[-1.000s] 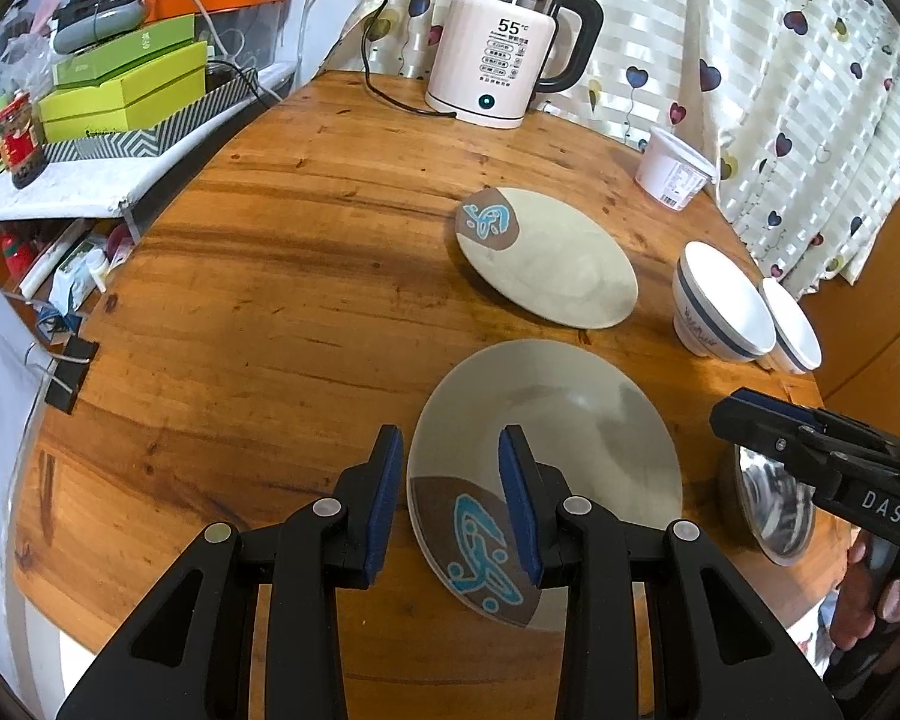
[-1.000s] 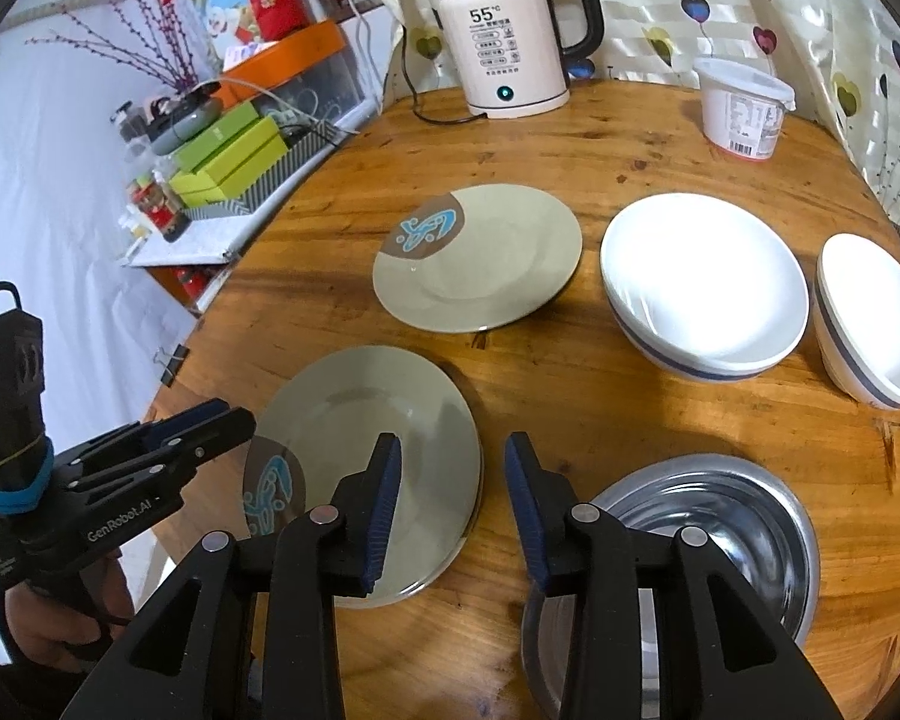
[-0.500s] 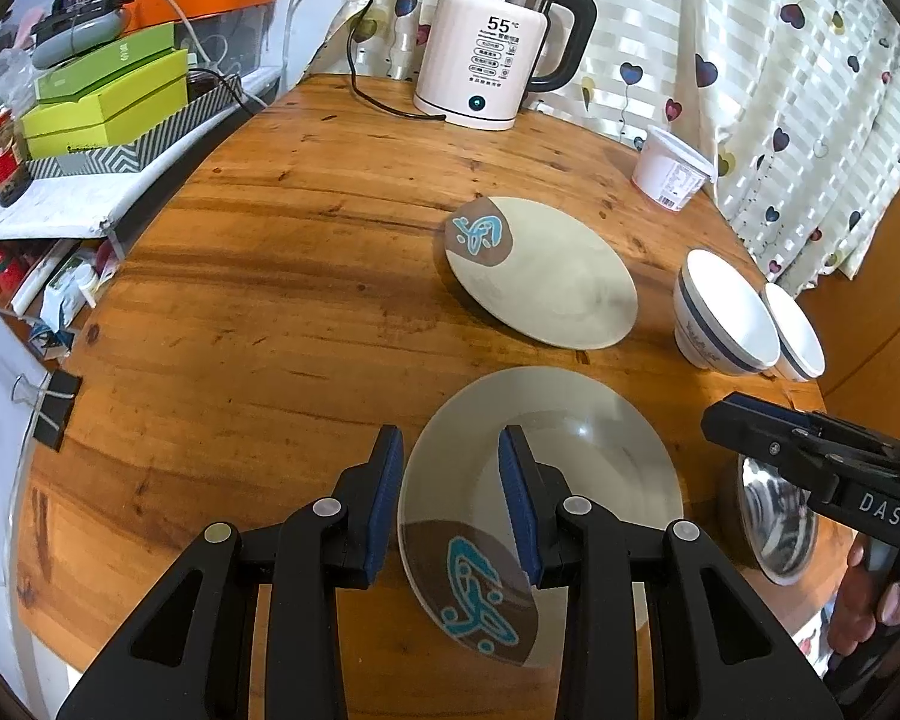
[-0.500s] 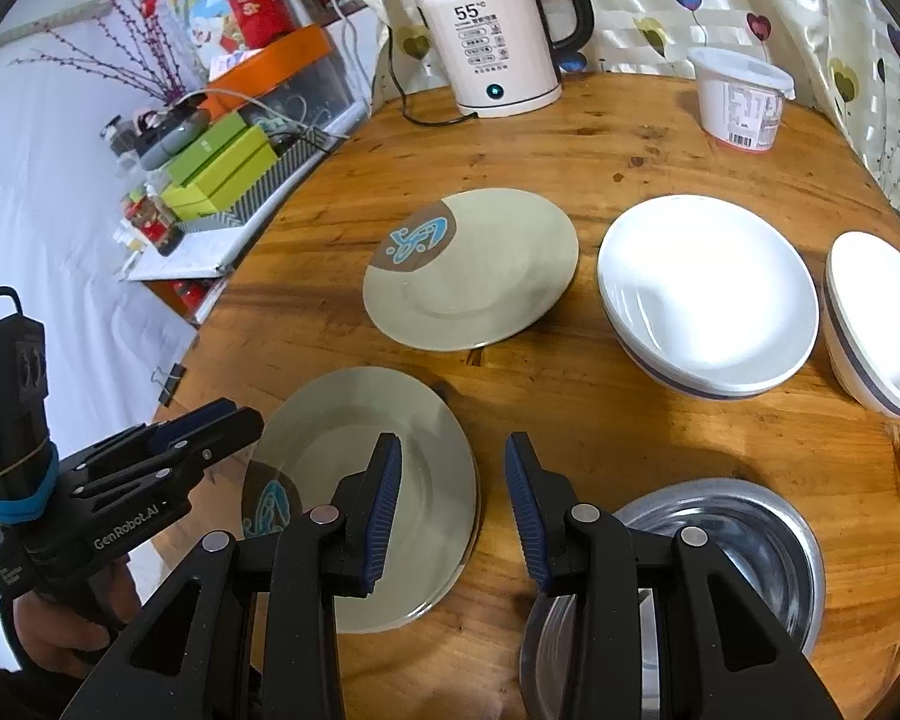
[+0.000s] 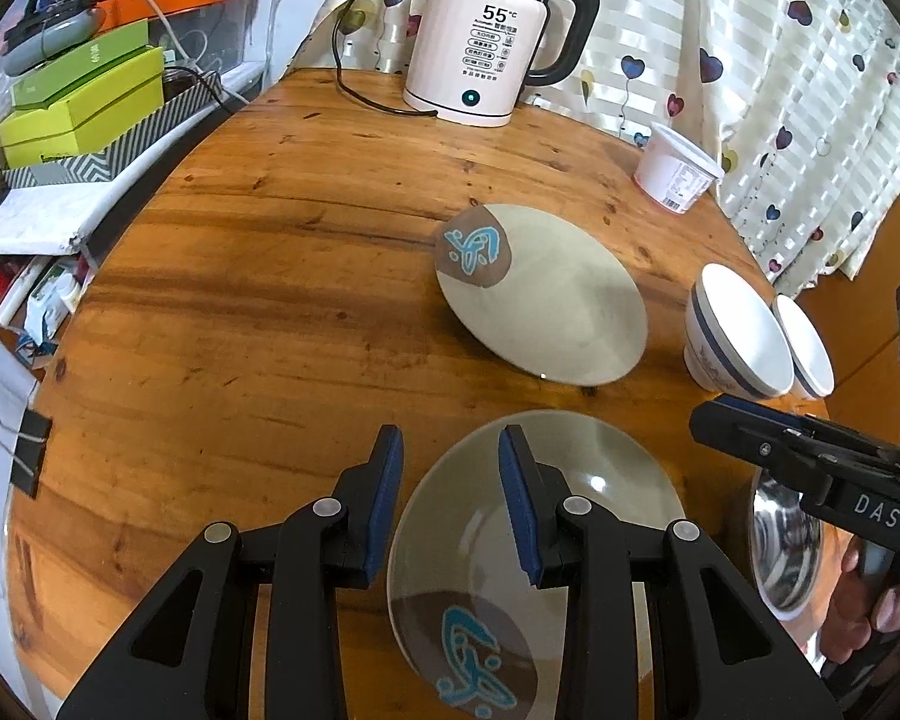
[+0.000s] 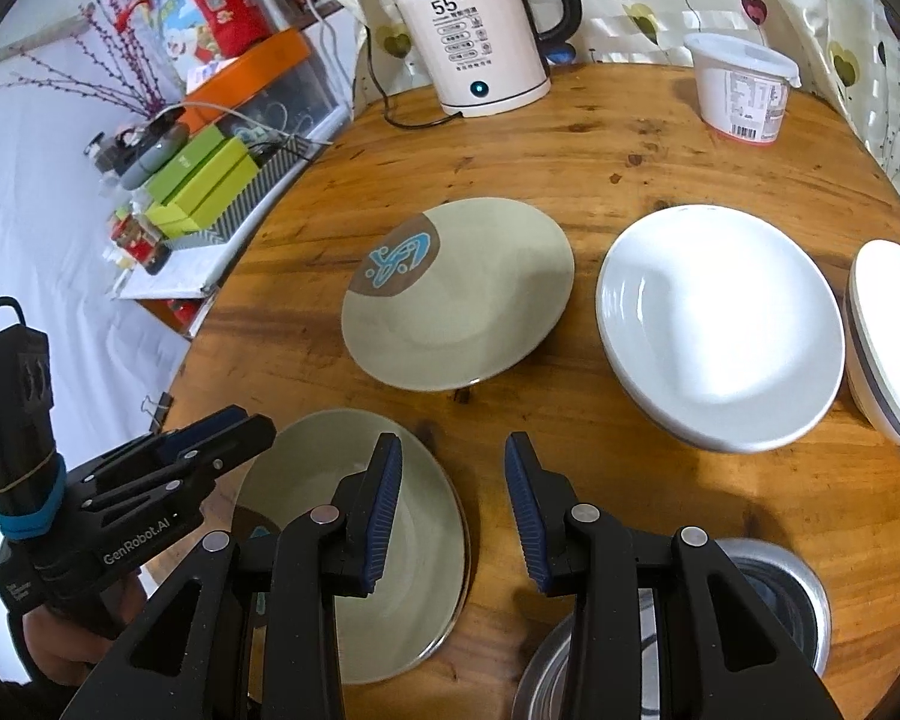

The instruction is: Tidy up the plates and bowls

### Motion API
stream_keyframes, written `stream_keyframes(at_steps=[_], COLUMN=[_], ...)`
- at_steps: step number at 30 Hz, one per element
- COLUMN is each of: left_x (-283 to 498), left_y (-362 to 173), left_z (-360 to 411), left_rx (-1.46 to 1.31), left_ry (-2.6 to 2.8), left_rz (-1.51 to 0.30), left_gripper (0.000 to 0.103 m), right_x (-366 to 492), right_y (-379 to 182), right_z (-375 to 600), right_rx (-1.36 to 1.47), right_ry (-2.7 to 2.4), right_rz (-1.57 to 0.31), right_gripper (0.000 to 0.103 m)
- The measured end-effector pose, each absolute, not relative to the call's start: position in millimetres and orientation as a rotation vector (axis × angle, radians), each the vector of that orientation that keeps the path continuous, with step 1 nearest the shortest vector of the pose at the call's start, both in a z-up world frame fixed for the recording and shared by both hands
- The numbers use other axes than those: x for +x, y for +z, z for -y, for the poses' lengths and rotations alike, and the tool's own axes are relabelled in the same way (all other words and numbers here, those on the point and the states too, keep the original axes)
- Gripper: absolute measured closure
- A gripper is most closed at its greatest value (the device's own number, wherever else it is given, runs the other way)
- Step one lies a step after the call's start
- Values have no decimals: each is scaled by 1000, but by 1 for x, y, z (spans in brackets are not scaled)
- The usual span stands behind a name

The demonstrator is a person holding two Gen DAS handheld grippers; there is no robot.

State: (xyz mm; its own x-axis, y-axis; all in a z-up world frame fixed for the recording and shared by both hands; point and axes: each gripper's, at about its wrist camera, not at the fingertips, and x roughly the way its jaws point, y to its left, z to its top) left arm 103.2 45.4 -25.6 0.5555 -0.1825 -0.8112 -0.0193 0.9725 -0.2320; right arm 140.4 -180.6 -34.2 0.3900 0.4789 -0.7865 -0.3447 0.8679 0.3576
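Observation:
Two beige plates with a blue-on-brown motif lie on the round wooden table (image 5: 240,312). The near plate (image 5: 600,510) (image 6: 414,546) lies at the front edge; the far plate (image 5: 558,294) (image 6: 468,300) lies mid-table. My left gripper (image 5: 450,468) is open and empty, its jaws straddling the near plate's left rim from above. My right gripper (image 6: 453,480) is open and empty, above the near plate's right rim. Two white bowls (image 5: 732,330) (image 6: 720,324) with a blue band stand at the right. A steel bowl (image 5: 786,552) (image 6: 774,588) sits at the front right.
A white electric kettle (image 5: 486,54) with its cord stands at the table's back. A white lidded tub (image 5: 678,168) stands at the back right by the curtain. Green boxes (image 5: 84,108) and clutter fill a shelf left of the table. A binder clip (image 5: 27,450) hangs on the left edge.
Both grippers have drawn back toward the front edge and risen slightly, so the plates sit farther away in view. Both stay open. Nothing on the table has moved.

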Motion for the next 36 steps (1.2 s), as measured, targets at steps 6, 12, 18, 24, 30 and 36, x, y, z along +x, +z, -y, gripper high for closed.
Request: stream_keyframes(at_steps=[6,12,18,24,30,36], left_x=[119,142,167,183,193,203], left_y=[-28,-30,-38,-45,-51,-58], left_z=[-47,-48,-49,-48,-50,-51], left_rx=[-235,-257,-274,-275,-277,-301], left_ry=[-104,-125,-151,-169,-176,-196], left_rz=[-986,-993,-1022,-1043,-1052,-1067], left_gripper=[69,69,69,69,69,69], right_x=[153,168,178,183,186,194], right_y=[-40,-47,-51,-53,-57,-63], right_z=[179,176,173,167,162,158], right_rx=[165,184,192,186,180,190], right_ry=[514,496,474,466,450,420], right_rz=[-1062,-1080,-1091,-1105,-1128,-1153], right_gripper=[68,68,68,68,68,68])
